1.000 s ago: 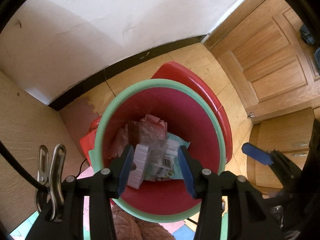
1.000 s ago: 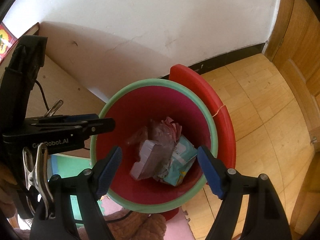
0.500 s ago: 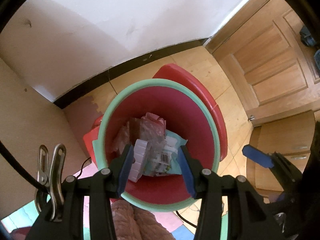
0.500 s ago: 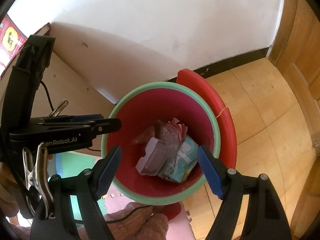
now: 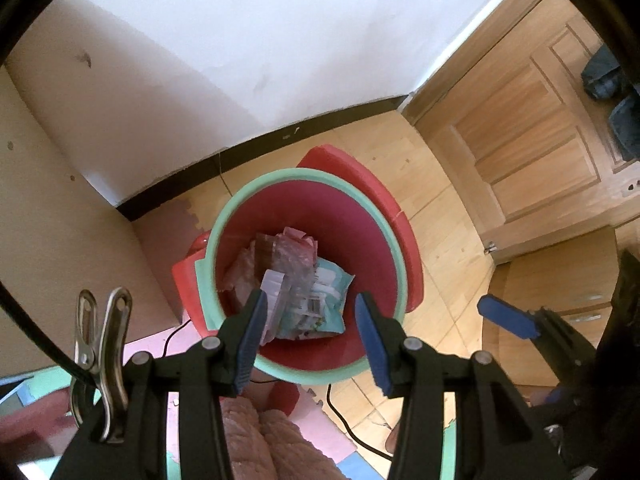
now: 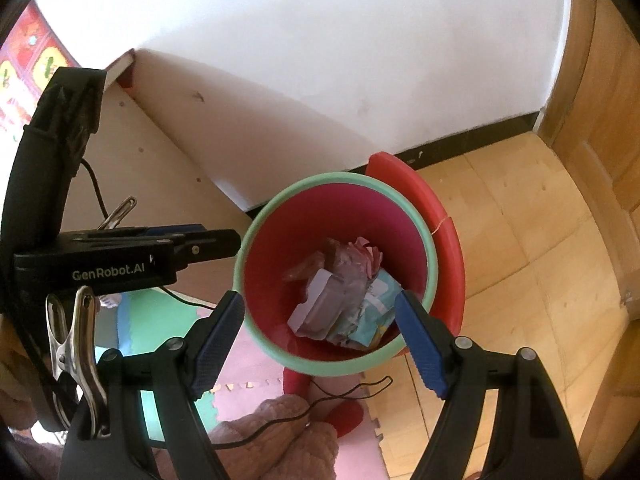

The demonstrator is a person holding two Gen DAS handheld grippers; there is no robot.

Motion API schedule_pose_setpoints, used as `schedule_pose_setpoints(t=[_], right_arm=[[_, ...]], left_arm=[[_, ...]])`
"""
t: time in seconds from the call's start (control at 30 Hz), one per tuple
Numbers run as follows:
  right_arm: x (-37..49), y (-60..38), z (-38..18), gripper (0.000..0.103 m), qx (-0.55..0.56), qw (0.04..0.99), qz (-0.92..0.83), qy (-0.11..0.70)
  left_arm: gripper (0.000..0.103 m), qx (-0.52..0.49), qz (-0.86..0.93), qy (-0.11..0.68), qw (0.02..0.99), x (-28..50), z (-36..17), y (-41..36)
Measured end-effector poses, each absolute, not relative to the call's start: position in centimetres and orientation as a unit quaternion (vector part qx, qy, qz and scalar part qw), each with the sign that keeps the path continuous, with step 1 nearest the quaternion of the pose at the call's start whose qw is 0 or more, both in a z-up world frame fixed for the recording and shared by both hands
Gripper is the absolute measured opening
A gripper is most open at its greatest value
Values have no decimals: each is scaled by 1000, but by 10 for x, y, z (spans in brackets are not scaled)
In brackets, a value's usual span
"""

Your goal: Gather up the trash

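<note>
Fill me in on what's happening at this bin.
A person holds two grippers above a red bin with a green rim. The left gripper and the right gripper are both open and hold nothing. The trash, wrappers and a small white box, already lies at the bottom of the bin.
</note>
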State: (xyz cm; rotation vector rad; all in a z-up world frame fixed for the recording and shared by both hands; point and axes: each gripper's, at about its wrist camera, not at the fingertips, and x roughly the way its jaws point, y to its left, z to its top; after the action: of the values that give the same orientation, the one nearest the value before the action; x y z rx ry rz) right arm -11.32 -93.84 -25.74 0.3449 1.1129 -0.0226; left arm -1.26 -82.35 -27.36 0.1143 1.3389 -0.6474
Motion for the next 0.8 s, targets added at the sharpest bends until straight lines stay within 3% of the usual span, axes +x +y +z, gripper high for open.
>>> schedule_pose_setpoints(t=[0.8], right_arm=[[-151,-929,-163,79,166,862,2,480]], left_arm=[[48,41,-315,569,759,-52,-162,-788]])
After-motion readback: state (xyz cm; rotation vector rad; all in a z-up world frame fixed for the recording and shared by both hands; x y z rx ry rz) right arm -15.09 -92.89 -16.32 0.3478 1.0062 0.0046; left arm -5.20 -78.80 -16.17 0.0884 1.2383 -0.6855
